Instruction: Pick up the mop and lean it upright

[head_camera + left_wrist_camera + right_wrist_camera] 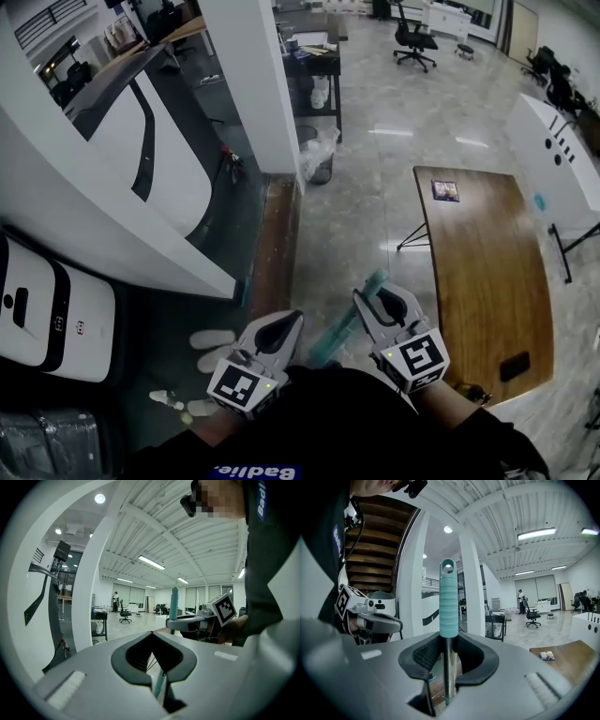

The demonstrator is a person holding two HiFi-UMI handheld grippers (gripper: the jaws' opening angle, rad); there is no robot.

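The mop's handle [345,325] has a teal ribbed grip [448,602] over a shiny metal shaft [449,667]. It stands nearly upright in front of me, slightly tilted, with its top [376,278] pointing away. My right gripper [380,298] [449,637] is shut on the shaft just below the teal grip. Just left of the handle, my left gripper [286,323] [152,634] has its jaws together and nothing in the hollow between its pads. In the left gripper view, the teal grip [174,603] rises above the right gripper [187,623]. The mop head is hidden.
A long wooden table [487,272] stands to the right on the glossy tile floor. A white pillar [248,75] and a big curved white panel [112,159] stand to the left, with a white appliance [37,309] near my feet. A bagged bin [319,159] sits beyond the pillar.
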